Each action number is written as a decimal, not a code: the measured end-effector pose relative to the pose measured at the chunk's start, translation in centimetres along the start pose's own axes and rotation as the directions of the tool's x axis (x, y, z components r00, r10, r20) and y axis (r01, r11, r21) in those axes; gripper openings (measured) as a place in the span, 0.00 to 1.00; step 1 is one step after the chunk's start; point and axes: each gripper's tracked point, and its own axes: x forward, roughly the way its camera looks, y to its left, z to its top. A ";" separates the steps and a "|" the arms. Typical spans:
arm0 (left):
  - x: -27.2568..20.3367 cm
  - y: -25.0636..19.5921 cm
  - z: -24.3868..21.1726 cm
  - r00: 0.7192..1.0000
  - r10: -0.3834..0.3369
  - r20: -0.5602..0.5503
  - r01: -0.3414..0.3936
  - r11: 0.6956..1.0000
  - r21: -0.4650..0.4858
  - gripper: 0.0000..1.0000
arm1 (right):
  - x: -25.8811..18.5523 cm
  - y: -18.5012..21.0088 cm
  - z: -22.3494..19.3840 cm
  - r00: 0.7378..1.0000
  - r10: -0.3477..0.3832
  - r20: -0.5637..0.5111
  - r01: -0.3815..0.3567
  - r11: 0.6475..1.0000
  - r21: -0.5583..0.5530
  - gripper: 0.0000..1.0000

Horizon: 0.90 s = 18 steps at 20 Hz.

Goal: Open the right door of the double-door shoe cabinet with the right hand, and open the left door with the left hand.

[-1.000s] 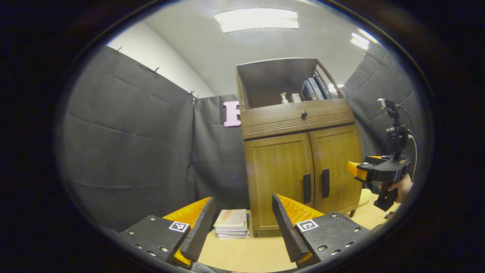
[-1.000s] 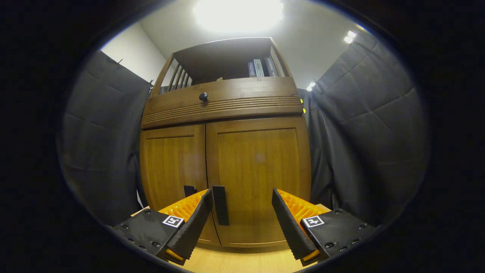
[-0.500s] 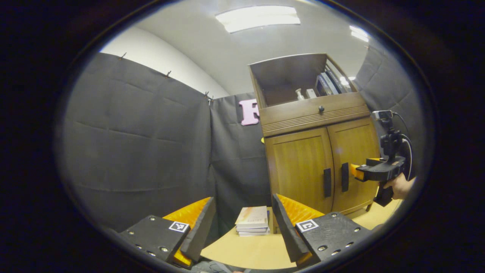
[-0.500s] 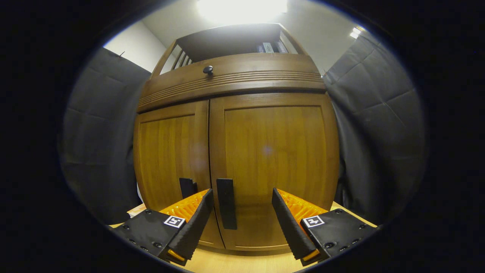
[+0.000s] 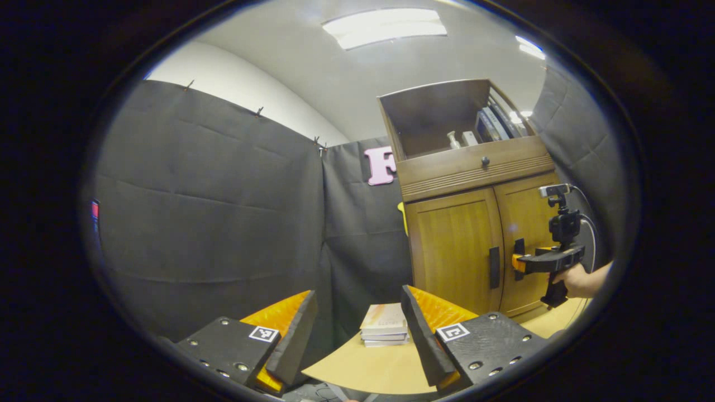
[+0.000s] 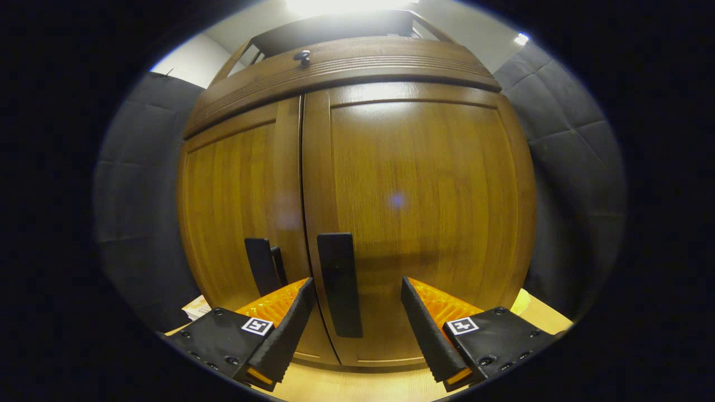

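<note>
R gripper [image 6: 354,312] closer to R handle [image 6: 339,285]

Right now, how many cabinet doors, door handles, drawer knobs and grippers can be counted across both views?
Cabinet doors: 2, left door and right door, both closed.
Door handles: 2, left handle, right handle.
Drawer knobs: 1.
Grippers: 2, left gripper, right gripper.
Total: 7.

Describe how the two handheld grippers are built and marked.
The left gripper has two wedge fingers on black, screw-studded blocks, each with a square black-and-white tag. The right gripper is built and tagged alike; seen from the left gripper view, it has a black pistol handle, a small top-mounted mast and a trailing cable.
</note>
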 end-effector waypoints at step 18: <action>0.2 0.0 -0.4 1.000 0.014 -0.011 -0.014 0.999 -0.032 0.87 | 0.7 1.7 -0.9 0.996 0.066 -0.057 -0.066 0.998 0.000 0.18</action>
